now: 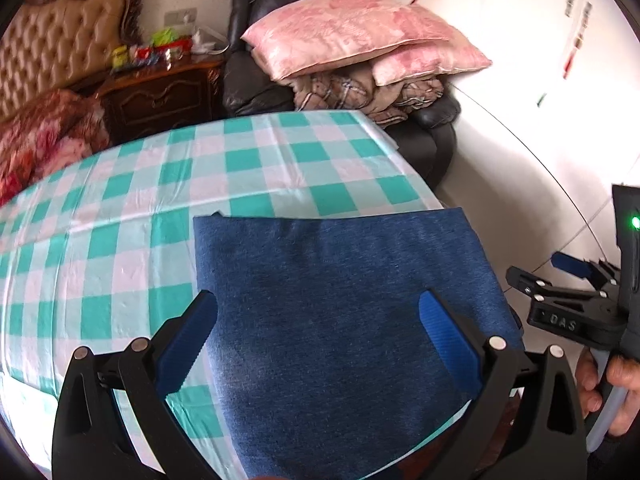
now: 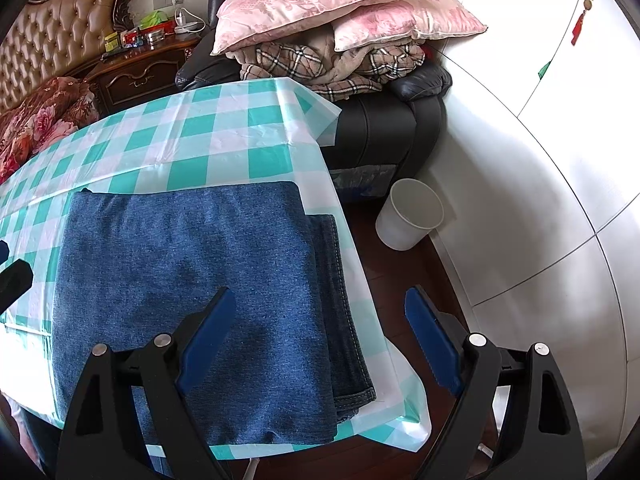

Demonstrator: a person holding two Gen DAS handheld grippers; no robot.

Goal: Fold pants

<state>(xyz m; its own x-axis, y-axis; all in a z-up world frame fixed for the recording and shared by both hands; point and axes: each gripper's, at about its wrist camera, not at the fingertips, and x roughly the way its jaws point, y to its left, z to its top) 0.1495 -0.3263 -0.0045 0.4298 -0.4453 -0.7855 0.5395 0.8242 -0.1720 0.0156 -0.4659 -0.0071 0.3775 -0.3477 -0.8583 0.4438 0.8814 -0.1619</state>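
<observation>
Blue denim pants (image 1: 340, 300) lie folded into a flat rectangle at the near right corner of the table, also seen in the right wrist view as pants (image 2: 192, 272) with a darker layer showing along their right side. My left gripper (image 1: 318, 304) hovers open above the pants, nothing between its blue pads. My right gripper (image 2: 318, 300) is open too, straddling the pants' right edge and the table edge, holding nothing. In the left wrist view the right gripper (image 1: 568, 280) shows at the far right, held by a hand (image 1: 608, 384).
A teal-and-white checked tablecloth (image 1: 132, 220) covers the table. Behind it stands a dark leather armchair (image 2: 392, 120) piled with pink pillows (image 2: 320, 0) and a plaid blanket. A white bin (image 2: 412, 216) sits on the floor at right. A bed headboard (image 1: 60, 40) and nightstand are far left.
</observation>
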